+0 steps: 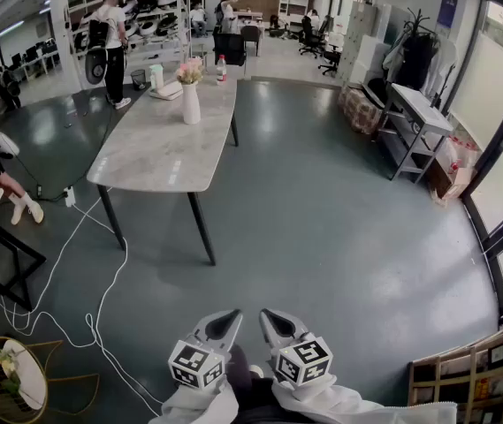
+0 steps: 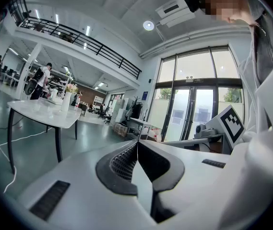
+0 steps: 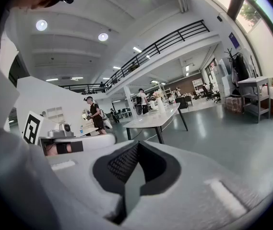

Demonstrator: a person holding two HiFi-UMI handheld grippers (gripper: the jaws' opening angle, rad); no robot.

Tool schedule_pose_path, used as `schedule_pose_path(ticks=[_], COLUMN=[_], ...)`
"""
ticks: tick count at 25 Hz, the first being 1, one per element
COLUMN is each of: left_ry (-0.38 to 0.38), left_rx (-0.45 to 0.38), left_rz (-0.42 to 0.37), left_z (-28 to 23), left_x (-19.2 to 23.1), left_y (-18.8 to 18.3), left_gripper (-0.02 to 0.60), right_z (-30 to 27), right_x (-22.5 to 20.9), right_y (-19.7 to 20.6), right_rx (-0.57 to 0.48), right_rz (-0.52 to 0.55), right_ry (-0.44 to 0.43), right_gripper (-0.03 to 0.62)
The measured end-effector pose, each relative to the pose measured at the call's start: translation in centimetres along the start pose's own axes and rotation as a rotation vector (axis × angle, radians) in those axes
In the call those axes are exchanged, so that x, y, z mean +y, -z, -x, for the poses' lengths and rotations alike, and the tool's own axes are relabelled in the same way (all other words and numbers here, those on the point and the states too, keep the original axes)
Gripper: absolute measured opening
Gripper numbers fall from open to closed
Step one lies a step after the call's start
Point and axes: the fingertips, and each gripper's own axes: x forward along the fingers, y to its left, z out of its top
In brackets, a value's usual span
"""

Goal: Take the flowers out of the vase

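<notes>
The left gripper [image 1: 230, 318] and the right gripper [image 1: 270, 317] are low and close to the person, side by side over the grey floor [image 1: 339, 237]. Both have their jaws pressed together with nothing in them (the tips meet in a thin line). Well away from them stands a long table [image 1: 154, 153]. Near its far end the white vase [image 1: 191, 104] stands upright, with the pink flowers [image 1: 189, 71] in it. Past the table stands a person [image 1: 112, 47].
</notes>
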Motion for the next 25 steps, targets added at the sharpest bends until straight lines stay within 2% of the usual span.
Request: schedule_pose_path(ticks=[13,19,25], left_ry=[0.029,0.046,0.04], left_rx=[0.038,0.048,0.045], left_rz=[-0.028,-0.02,0.004], left_z=[-2.2,-5.2,-9.4], left_x=[-1.3,0.5,4.3], left_y=[0.4,0.1,-1.6], left_gripper=[0.003,0.003,0.003], right_z=[0.6,-1.9,-5.9], right_x=[-3.0,-4.8,-7.4], right_y=[-0.2,-0.6,-2.6], right_rx=[-0.008,0.014,0.029], right_rz=[-0.077,-0.077,-0.074], right_ry=[0.039,0.03,0.017], right_gripper=[-0.002,-0.002,-0.001])
